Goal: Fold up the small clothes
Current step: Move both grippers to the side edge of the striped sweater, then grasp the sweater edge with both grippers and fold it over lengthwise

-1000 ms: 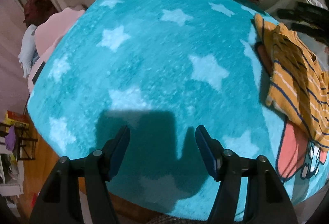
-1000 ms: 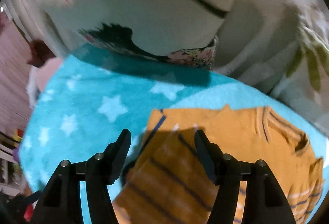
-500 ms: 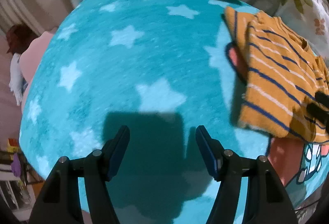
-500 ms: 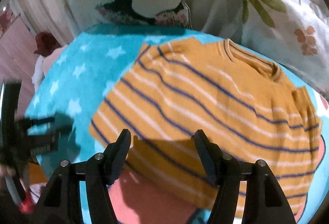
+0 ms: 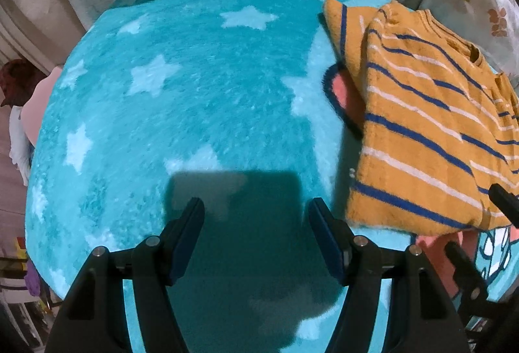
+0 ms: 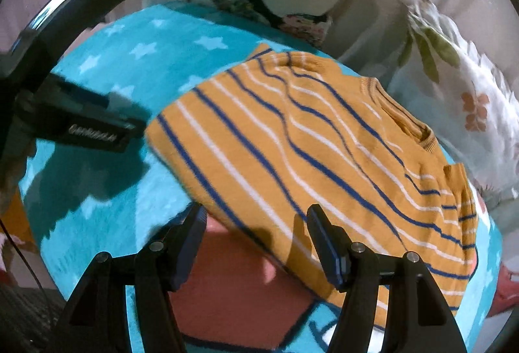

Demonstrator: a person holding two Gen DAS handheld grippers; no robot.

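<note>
Soft turquoise blanket (image 5: 194,93) with pale stars covers the bed, and printed pillows (image 6: 454,87) are propped along its far edge. On the blanket's right side lies the sweater (image 6: 308,158), mustard with blue and white stripes, spread face up with its collar toward the pillows and its hem toward the near edge. It looks partly arranged: one sleeve seems tucked in at the far left corner, though how far the folding has gone is hard to judge.

The right tool (image 6: 256,239) hovers low over the sweater's hem, fingers spread wide and holding nothing; the hem edge sits between them, probably so they can pinch it and carry it up toward the collar. The left tool (image 5: 256,236) hangs above bare blanket just left of the sweater, equally wide open and empty, its shadow falling on the pile beneath it. It is likely lined up there to take the hem's left corner, so both tools can lift together and keep the fold square.
</note>
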